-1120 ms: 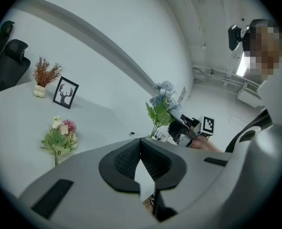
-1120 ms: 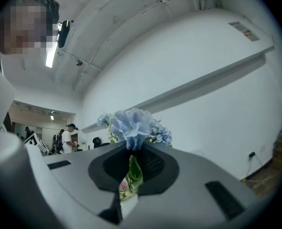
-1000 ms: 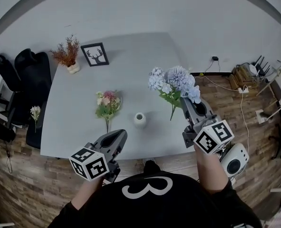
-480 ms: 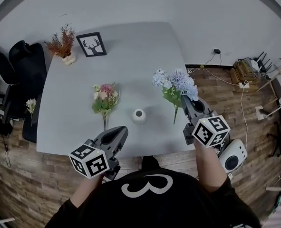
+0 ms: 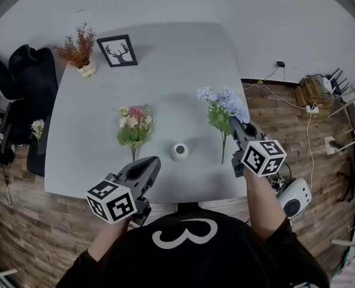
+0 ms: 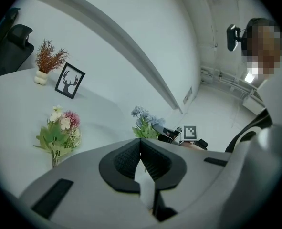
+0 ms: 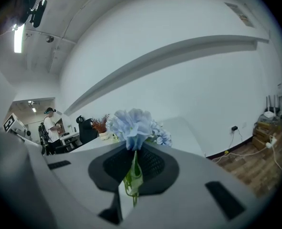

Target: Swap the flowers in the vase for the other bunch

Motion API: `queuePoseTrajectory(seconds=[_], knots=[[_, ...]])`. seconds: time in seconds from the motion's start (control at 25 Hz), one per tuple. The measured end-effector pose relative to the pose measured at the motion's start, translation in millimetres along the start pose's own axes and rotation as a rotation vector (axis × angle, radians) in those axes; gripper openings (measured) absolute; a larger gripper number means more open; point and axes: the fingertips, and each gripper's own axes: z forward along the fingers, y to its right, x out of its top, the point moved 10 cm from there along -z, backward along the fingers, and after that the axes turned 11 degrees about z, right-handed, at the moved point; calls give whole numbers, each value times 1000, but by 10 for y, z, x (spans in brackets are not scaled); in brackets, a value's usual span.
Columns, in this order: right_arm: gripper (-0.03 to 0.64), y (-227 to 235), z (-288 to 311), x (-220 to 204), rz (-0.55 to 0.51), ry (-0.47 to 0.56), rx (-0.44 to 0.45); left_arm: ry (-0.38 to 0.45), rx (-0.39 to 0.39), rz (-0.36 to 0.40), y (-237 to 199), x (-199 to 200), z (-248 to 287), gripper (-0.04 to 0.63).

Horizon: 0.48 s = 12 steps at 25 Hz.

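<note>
A small white vase (image 5: 179,152) stands empty near the front of the grey table (image 5: 165,71). Left of it a pink and cream bunch (image 5: 134,125) lies flat on the table, also seen in the left gripper view (image 6: 59,132). My right gripper (image 5: 234,128) is shut on the stem of a blue bunch (image 5: 222,104), held low to the right of the vase. In the right gripper view the blue heads (image 7: 136,125) rise just past the jaws. My left gripper (image 5: 150,165) is shut and empty at the table's front edge, near the pink bunch's stem.
A framed deer picture (image 5: 117,50) and a dried red plant in a small pot (image 5: 80,50) stand at the table's far left. Black chairs (image 5: 21,83) stand left of the table. On the floor at the right are a white device (image 5: 294,200) and cables (image 5: 315,89).
My right gripper has come down toward the table with the blue bunch, to the right of the vase. My left gripper has sunk slightly near the front edge.
</note>
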Motion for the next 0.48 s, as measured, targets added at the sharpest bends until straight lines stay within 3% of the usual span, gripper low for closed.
queuePoseTrajectory(seconds=[0.48], knots=[[32,432,629,-211,57,-111,-71,-18,38,-48,-332,-1,124,11]])
